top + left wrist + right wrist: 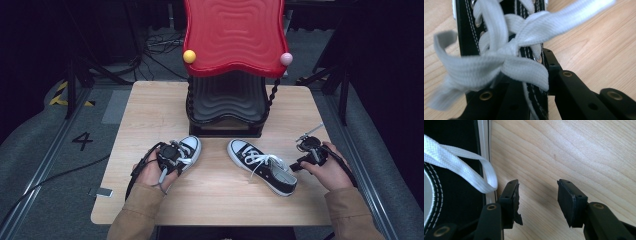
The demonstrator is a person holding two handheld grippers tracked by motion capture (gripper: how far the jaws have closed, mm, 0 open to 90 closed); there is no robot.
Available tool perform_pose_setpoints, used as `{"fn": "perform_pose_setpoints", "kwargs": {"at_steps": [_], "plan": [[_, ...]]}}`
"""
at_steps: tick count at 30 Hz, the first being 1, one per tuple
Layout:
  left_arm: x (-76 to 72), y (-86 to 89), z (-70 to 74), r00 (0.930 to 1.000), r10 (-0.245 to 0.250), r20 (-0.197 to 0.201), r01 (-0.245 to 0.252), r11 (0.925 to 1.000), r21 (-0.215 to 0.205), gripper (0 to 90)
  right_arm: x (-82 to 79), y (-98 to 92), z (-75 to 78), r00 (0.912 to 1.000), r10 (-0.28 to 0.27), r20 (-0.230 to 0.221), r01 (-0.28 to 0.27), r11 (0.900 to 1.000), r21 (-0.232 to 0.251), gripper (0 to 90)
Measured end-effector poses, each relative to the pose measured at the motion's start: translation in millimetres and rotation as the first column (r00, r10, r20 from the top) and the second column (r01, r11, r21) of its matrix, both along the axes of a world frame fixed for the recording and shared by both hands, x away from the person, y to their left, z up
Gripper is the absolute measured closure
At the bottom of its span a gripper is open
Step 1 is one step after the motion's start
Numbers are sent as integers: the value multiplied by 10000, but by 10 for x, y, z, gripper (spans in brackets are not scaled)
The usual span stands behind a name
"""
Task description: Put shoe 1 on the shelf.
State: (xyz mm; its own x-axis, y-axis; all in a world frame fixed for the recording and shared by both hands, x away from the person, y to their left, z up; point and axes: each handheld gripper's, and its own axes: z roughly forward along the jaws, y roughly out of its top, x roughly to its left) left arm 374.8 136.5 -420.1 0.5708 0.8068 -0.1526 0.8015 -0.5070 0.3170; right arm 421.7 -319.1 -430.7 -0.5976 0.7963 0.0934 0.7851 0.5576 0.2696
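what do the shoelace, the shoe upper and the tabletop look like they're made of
Flat white shoelace: woven fabric, probably cotton or polyester; its ribbed weave shows, matte. Black sneaker upper: looks like canvas, with white stitching and metal eyelets. Light wooden tabletop: wood or wood-look laminate; grain lines run across it, smooth with a slight sheen.

2 black sneakers (187, 150) (261, 166), 2 tongs (169, 155) (305, 159), 1 red-black stand (231, 65), 2 balls (189, 56) (286, 58), 1 table (220, 200)

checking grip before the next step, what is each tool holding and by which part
The left tool is closed on the left sneaker at its laced upper by the white laces. The right tool stands open, holding nothing.
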Motion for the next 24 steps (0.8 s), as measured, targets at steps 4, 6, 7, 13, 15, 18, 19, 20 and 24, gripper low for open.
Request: {"fn": "perform_pose_setpoints", "kwargs": {"at_steps": [4,6,7,13,15,18,19,20,24], "plan": [[-8,-24,46,10000,-65,-43,65,10000,-75,862,-6,-6,2,10000,-26,5,26,10000,11,524],[-11,-31,80,9999,-107,-89,107,9999,-43,863,-7,-6,14,10000,-32,29,32,10000,15,524],[-15,-36,99,9999,-69,-137,66,9998,-170,863,-11,-5,15,10000,-24,27,24,10000,25,524],[-37,-113,237,9991,-391,-145,385,9985,-391,863,-31,-37,9,10000,-90,1,90,10000,31,528],[-43,-165,298,9984,-566,-89,562,9973,-472,863,-40,-54,14,9999,-113,-6,113,9999,58,528],[-48,-211,383,9971,-763,-19,760,9947,-687,863,-55,-81,11,9998,-191,-4,191,9998,98,528],[-50,-234,422,9960,-897,37,898,9933,-724,863,-59,-92,9,9998,-187,2,187,9998,112,528],[-53,-251,445,9956,-935,59,936,9929,-729,863,-64,-103,8,9998,-221,-2,221,9997,100,528],[-51,-330,575,9938,-1087,237,1103,9908,-788,862,-83,-137,0,9996,-296,-47,297,9995,133,534]]}}
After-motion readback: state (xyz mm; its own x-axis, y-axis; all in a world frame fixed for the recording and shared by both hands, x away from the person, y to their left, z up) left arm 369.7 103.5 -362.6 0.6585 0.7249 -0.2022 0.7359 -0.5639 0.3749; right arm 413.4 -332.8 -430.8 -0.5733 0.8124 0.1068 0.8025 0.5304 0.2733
